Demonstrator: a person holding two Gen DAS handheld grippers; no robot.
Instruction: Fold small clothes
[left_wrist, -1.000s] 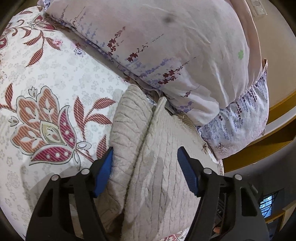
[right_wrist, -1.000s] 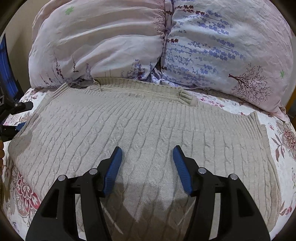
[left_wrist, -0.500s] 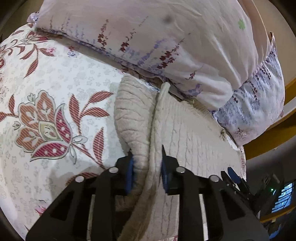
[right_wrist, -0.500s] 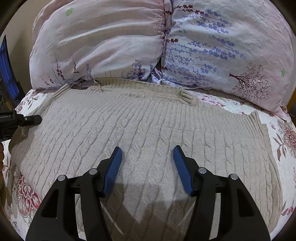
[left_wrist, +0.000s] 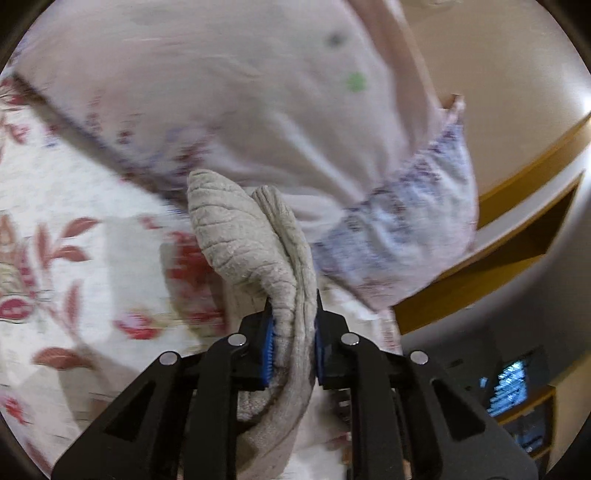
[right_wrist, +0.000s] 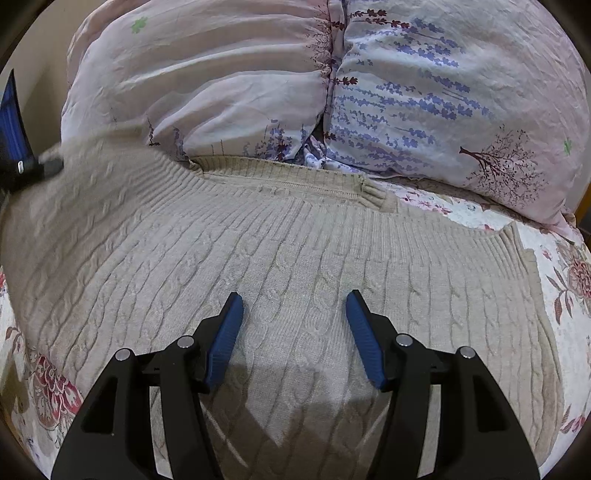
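A beige cable-knit sweater (right_wrist: 295, 251) lies spread flat on the bed, its neckline toward the pillows. My left gripper (left_wrist: 293, 306) is closing on the sweater's bunched left edge (left_wrist: 236, 236), pads pressing the knit from both sides, and that edge hangs lifted off the sheet. In the right wrist view one blue pad (right_wrist: 13, 125) of that gripper shows at the far left, where the raised corner is blurred. Over the middle of the sweater my right gripper (right_wrist: 294, 295) hovers open, with nothing between its fingers.
Two large floral pillows (right_wrist: 221, 81) (right_wrist: 443, 92) are stacked just behind the sweater's neckline. A floral bedsheet (left_wrist: 74, 221) covers the bed on all sides. A wooden shelf or headboard (left_wrist: 517, 206) and a lit screen (left_wrist: 513, 384) are off the bed's edge.
The left gripper went from wide open around the sweater's edge to clamped on it, then rose and drew the edge up. The right gripper has stayed still and open.
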